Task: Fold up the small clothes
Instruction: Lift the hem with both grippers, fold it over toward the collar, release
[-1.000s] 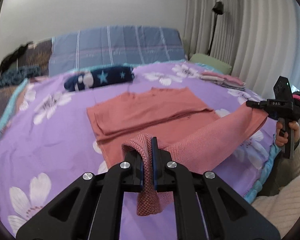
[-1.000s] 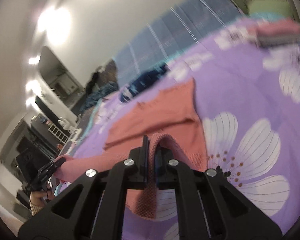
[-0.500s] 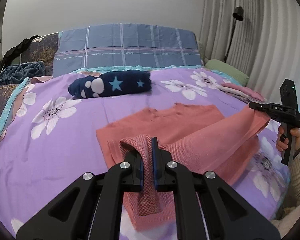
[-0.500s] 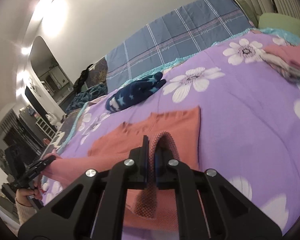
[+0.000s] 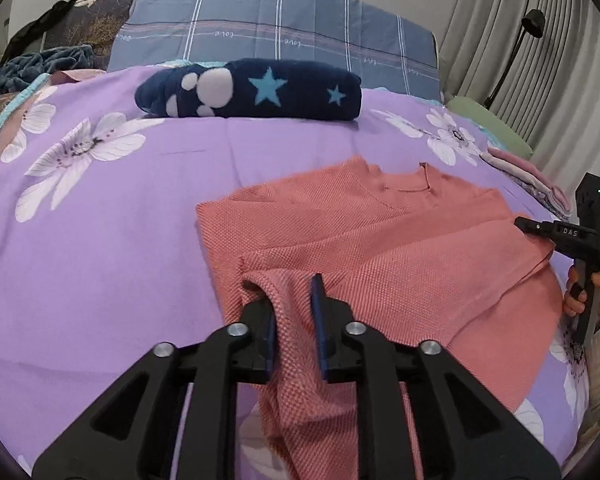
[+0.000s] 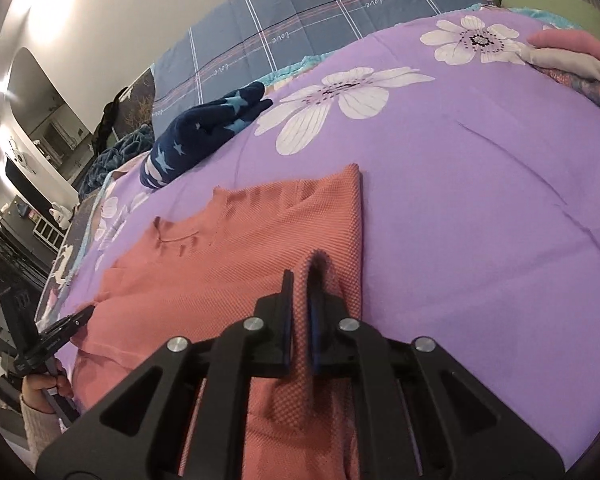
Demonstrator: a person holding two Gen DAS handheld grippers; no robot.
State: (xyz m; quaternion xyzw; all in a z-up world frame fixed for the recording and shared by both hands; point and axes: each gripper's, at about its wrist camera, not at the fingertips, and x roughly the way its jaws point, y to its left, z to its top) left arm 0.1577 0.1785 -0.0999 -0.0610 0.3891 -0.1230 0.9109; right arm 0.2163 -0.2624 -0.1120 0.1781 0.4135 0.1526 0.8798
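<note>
A salmon knit shirt (image 5: 380, 248) lies on the purple flowered bedspread (image 5: 140, 240), its near half folded over towards the collar. My left gripper (image 5: 290, 292) is low over the fold's left corner. Its jaws are opening, and loose cloth hangs over the left finger with a gap to the other pad. My right gripper (image 6: 300, 280) is at the fold's right corner of the shirt (image 6: 220, 264). Its jaws are starting to part, but cloth still fills the narrow gap. Each gripper also shows in the other's view: right gripper (image 5: 518, 222), left gripper (image 6: 86, 312).
A rolled navy blanket with stars (image 5: 252, 92) lies beyond the shirt. A stack of folded pink and grey clothes (image 5: 532, 176) sits at the bed's right edge. Plaid pillows (image 5: 280, 24) line the headboard, with a green cushion (image 5: 488, 124), a lamp (image 5: 532, 20) and curtains to the right.
Both grippers carried the shirt's lifted edge forward and down onto the shirt, so the raised span now lies flat. The left jaws have parted.
</note>
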